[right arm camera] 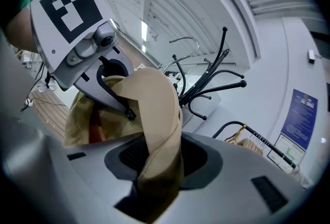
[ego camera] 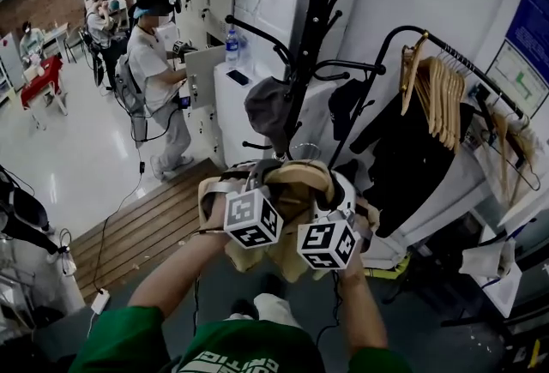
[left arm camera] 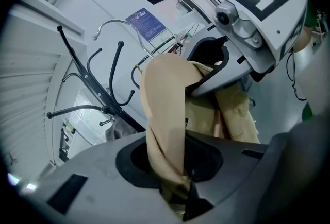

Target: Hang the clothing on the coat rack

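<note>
Faces the black coat rack (ego camera: 314, 37), upper hooks bare, grey cap (ego camera: 266, 107) on a lower arm. Holds the tan garment (ego camera: 296, 181) bunched in mid-air below those hooks, seemingly touching none. Clamps one fold in the left gripper (left arm camera: 178, 187), another in the right gripper (right arm camera: 154, 182). Leaves lifting and hooking undone.

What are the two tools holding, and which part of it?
A tan garment. The left tool and the right tool each pinch one end of a folded band of its fabric, which arches between them; the rest hangs below.
</note>
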